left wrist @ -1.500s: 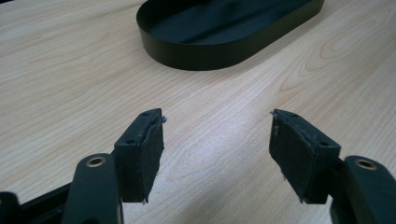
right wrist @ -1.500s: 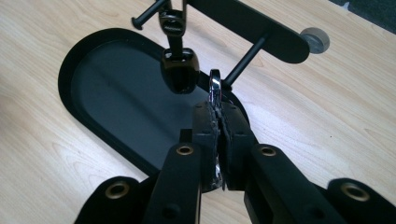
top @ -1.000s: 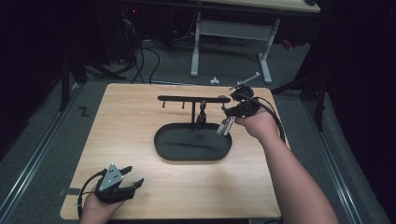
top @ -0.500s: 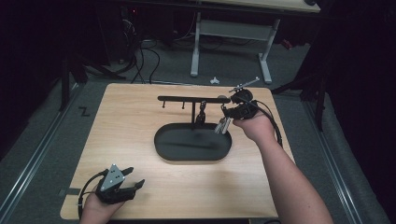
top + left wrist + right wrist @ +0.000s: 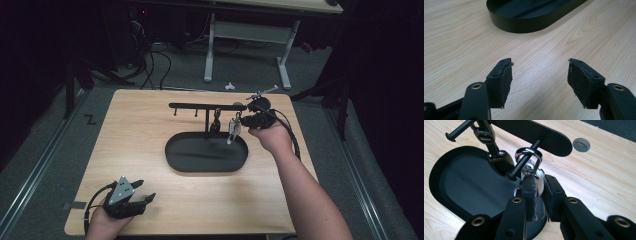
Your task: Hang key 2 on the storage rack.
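Jaws of the right gripper [image 5: 538, 185] stand close together around a silver keychain [image 5: 534, 171] and have just been opening slightly; the keychain body sits between the pads, and whether they press on it cannot be told. At centre frame of the right gripper view, the ring of the keychain hangs over a black peg [image 5: 524, 162] that projects from the crossbar of a black stand [image 5: 534, 132] at the top. A second dark keychain [image 5: 487, 141] hangs from another peg at upper left, just beside the first.

In the high view, the right gripper [image 5: 239, 122] is at centre right, next to the stand [image 5: 200, 106], with the keychain [image 5: 233, 129] hanging above the right end of a black oval tray [image 5: 172, 160].

Jaws of the left gripper [image 5: 540, 82] stand wide apart with nothing between them, above the bare wooden table [image 5: 461, 50]; the tray [image 5: 524, 23] lies at the top of that view. In the high view, the left gripper [image 5: 145, 200] sits at lower left, well apart from the tray.
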